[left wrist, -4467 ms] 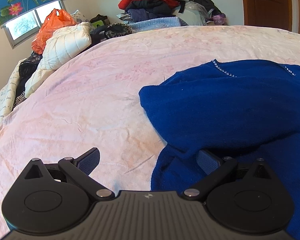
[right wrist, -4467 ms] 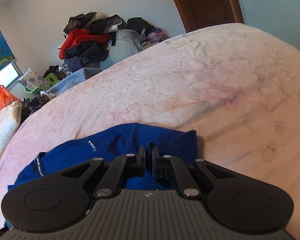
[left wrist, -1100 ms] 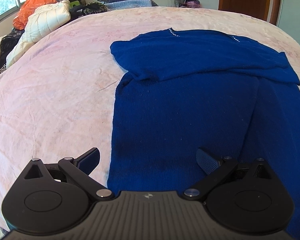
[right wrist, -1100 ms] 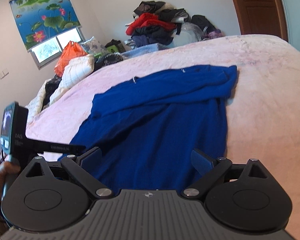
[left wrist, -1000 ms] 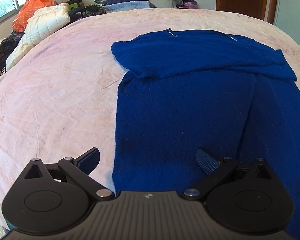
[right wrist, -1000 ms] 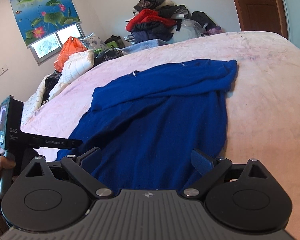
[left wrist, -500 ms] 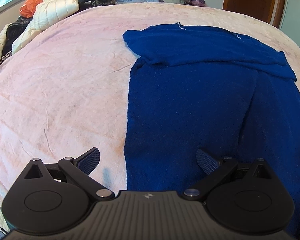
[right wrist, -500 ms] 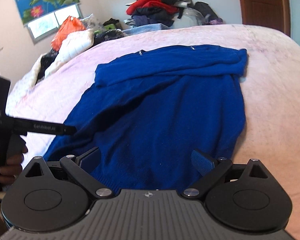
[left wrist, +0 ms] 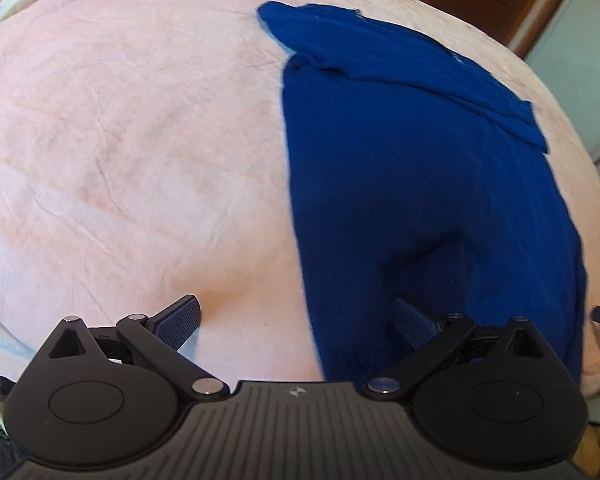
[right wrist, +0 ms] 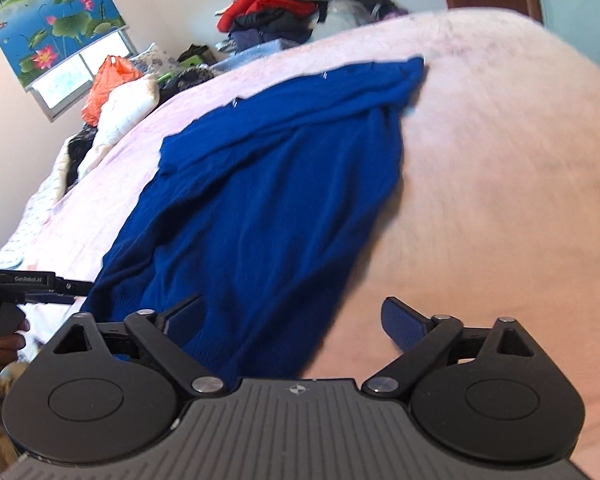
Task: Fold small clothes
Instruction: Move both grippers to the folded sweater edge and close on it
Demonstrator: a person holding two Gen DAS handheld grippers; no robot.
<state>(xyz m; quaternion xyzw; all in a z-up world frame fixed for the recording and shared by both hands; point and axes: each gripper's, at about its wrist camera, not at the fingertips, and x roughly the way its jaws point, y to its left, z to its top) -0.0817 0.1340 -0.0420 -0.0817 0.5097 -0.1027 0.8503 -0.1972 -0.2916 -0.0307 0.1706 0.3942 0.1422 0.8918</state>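
A dark blue garment (left wrist: 420, 168) lies flat on the pink bedspread (left wrist: 120, 140), its top part folded down across the far end. My left gripper (left wrist: 296, 320) hovers open over the garment's near left edge, one finger over the bedspread and the other over blue cloth. My right gripper (right wrist: 294, 322) is over the near right corner of the garment (right wrist: 268, 200). Its jaws are closing, still wide, with cloth between them and the pads not pressing. In the right wrist view the left gripper (right wrist: 32, 280) shows at the left, held by a hand (right wrist: 4, 344).
A heap of clothes (right wrist: 276, 4) is piled beyond the bed's far end. An orange bag (right wrist: 108, 84) and a white quilted jacket (right wrist: 128, 116) lie at the far left under a window with a lotus blind (right wrist: 56, 36). A brown door (left wrist: 492, 4) stands behind.
Both grippers have dropped closer to the garment's near end. The left one has shifted left onto the garment's left edge, the right one right onto its right corner. Both views have tilted.
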